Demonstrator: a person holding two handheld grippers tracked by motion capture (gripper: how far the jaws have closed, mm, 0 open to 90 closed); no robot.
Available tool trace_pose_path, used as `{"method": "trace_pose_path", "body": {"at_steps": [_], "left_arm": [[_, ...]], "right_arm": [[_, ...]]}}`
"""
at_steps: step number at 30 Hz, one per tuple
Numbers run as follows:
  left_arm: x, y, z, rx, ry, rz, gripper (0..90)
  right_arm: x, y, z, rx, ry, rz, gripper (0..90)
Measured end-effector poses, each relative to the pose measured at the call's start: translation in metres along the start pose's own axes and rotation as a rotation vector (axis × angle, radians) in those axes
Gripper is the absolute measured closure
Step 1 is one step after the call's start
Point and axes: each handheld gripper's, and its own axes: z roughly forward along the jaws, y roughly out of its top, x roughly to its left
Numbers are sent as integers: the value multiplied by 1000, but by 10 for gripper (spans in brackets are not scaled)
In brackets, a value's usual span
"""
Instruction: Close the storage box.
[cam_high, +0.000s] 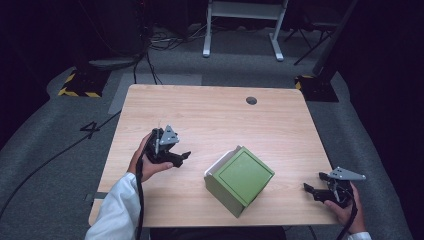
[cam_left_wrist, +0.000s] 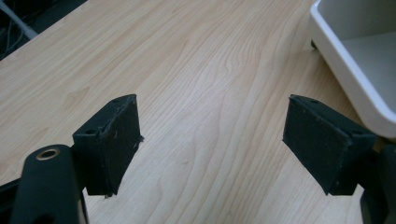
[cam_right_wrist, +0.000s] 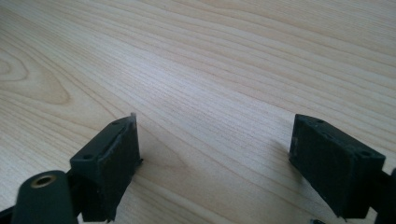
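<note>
Both grippers, left (cam_high: 176, 152) and right (cam_high: 317, 183), gape empty; best approach green box (cam_high: 240, 181) squarely from opposite sides.

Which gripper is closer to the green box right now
Left. The left gripper sits just off the green box at its upper left; the right gripper is farther off, near the table's right edge.

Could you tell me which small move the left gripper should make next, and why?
Probably ease the left gripper toward the green box. Its jaws stand open and empty over the wooden table, and the box's white rim lies just ahead on its right, untouched.
</note>
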Motion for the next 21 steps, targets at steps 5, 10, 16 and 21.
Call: {"method": "trace_pose_path", "body": {"at_steps": [5,10,16,21], "left_arm": [[5,-8,-10,24,34,6,188],[9,-22,-21,40,67,4,189],[14,-40,-33,70,111,-18,192],[14,-57,-41,97,143,-36,191]], "right_arm": [[0,0,0,0,-1,0,160],[0,0,0,0,0,0,160],[0,0,0,0,0,0,160],[0,0,0,0,0,0,160]]}}
